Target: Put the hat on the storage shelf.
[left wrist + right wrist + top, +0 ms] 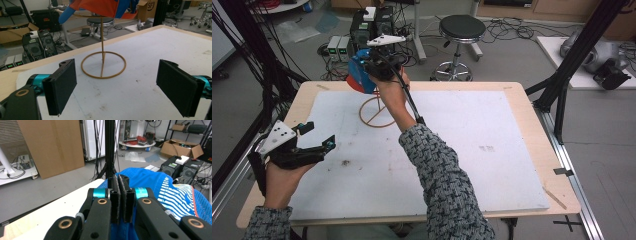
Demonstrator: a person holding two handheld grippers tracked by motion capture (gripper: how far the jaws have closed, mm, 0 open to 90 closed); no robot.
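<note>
Holding a blue and orange cap point(360, 77) in my right gripper point(379, 67), upper left of centre in the high view, right over the top of a thin wooden stand point(377, 112). In the right gripper view the two black jaws are pressing together at centre frame with a fold of the blue fabric point(150, 180) pinched between the pads, the cloth with white stripes spreading off to the right of the frame. My right sleeve point(442, 175) is running up from the bottom centre of the high view.

In the left gripper view the cap's orange underside point(100, 7) is sitting at the top edge of the frame, over the stand's upright rod, whose ring base point(103, 65) is lying flat on the white board point(155, 50) at mid-frame. Whether the cap is resting on the stand's top I cannot tell.

My left gripper point(314, 145) is hovering at the lower left of the high view, jaws spread wide with nothing between them, well apart from the stand.

Beyond the wooden table point(532, 115), a black stool point(460, 30) is standing at the top centre.
</note>
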